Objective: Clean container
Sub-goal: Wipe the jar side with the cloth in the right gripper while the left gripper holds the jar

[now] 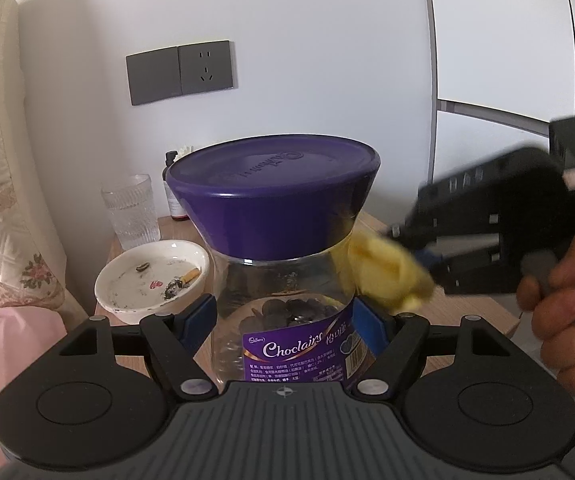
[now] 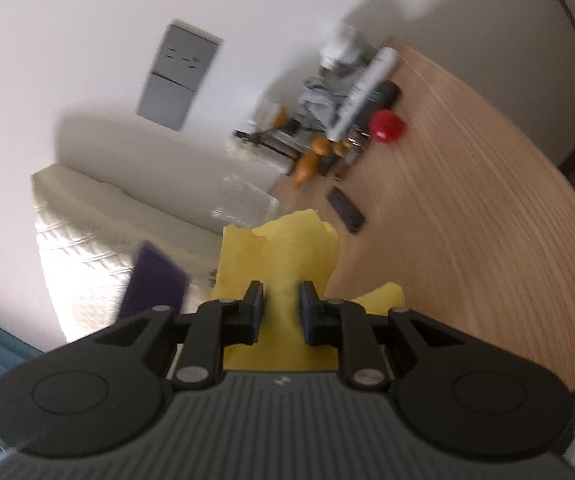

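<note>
Step in hand, as I judge it: wiping the outside of the clear plastic candy jar with the purple lid [image 1: 283, 280], at the neck just under the lid

Left tongs [image 1: 283, 320]: about half open, blue pads pressed on either side of the jar's lower body, holding it upright on the pale wood-grain tabletop [image 1: 467, 312]. Right tongs [image 2: 281, 308]: nearly closed, pinching a folded yellow cloth [image 2: 279, 256]. In the left view the cloth sits against the jar's right shoulder, touching it just below the lid rim; a hand [image 1: 567, 300] works the right tool's grip

To do it well:
- keep the left hold steady; the wall is smooth and narrows upward, so it may slip or twist
- press the cloth lightly, follow the curve round the neck
- turn the jar to reach the far side, not the cloth arm

Materials:
- jar: transparent, glossy, waisted; dark wrapped sweets inside, purple printed label near the base
- lid: matte purple, flared, embossed script
- cloth: soft, crumpled, ragged edge

Left of the jar: white ceramic ashtray [image 1: 151, 276] with ash and a butt; ribbed clear glass tumbler [image 1: 131, 212] beyond it
</note>
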`<state>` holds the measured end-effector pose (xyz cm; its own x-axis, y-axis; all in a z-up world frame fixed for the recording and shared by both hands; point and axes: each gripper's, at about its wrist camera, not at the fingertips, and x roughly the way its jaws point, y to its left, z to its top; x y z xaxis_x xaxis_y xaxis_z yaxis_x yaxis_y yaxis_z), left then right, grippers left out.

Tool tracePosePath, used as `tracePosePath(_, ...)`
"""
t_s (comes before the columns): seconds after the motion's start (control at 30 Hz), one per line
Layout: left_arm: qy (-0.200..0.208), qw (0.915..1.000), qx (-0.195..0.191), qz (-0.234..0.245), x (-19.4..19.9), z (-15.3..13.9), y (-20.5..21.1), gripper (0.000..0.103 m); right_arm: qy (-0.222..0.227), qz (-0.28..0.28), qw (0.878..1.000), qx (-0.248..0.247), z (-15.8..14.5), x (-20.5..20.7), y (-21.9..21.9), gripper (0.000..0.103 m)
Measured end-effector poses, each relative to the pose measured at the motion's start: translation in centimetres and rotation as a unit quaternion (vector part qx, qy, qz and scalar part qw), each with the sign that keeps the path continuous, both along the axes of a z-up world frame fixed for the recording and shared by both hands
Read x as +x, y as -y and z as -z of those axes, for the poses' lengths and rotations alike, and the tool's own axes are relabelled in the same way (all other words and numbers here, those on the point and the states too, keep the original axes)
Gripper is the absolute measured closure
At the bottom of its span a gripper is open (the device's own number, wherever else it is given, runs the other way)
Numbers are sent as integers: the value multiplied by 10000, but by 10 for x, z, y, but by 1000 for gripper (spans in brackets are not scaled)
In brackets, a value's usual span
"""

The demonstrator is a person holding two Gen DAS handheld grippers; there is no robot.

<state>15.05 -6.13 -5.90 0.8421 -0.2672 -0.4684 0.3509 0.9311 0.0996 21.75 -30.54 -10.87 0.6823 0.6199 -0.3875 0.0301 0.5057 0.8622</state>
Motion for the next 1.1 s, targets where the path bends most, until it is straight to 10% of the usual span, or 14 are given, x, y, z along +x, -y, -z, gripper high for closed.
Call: tracePosePath(1.1, -36, 9998, 158, -75, -1, -1, 9, 24, -100, -2, 9999, 38, 11, -3, 6, 82)
